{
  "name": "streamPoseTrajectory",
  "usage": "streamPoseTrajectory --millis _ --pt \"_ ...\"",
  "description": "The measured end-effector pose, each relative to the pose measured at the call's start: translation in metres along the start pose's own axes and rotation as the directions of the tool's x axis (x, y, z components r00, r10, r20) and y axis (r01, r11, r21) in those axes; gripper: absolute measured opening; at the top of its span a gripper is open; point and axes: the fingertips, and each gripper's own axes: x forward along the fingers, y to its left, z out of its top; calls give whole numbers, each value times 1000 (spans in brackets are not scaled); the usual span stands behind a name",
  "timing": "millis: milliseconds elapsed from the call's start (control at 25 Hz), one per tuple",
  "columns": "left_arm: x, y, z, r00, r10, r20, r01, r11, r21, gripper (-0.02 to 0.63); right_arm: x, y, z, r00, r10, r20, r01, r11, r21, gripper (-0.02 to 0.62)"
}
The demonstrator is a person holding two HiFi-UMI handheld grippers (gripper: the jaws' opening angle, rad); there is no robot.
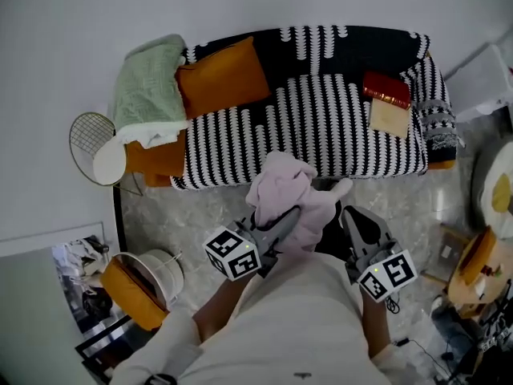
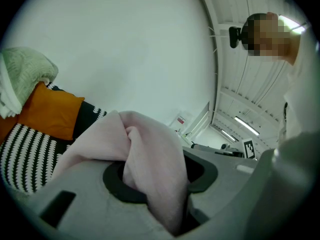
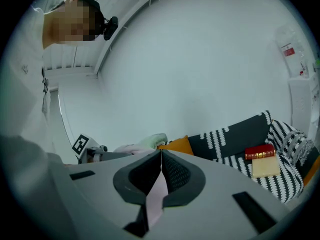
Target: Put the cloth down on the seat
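Note:
A pale pink cloth point(image 1: 290, 199) hangs bunched in the air just in front of the sofa's seat point(image 1: 321, 131), which wears a black and white striped cover. My left gripper point(image 1: 287, 216) is shut on the cloth's left part, and the cloth point(image 2: 150, 169) spills thickly over its jaws. My right gripper point(image 1: 345, 211) is shut on a thin edge of the cloth point(image 3: 157, 194), pinched flat between the jaws. Both grippers are held close together near the person's body, short of the seat's front edge.
On the sofa lie an orange cushion point(image 1: 223, 77), a green blanket point(image 1: 148, 79) over the left armrest, and a red book on a tan one point(image 1: 388, 101) at the right. A round wire side table point(image 1: 94, 147) stands left of the sofa, and a white basket point(image 1: 156, 273) on the floor.

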Motion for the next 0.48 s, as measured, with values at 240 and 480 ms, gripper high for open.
streamPoseTrajectory --millis 240,480 --pt "27 -13 20 1000 8 24 -9 1000 27 164 11 -23 28 999 49 20 -49 999 -24 9" --pt "58 -24 43 998 15 59 -17 999 44 164 24 -52 58 995 90 41 -88 995 -40 9"
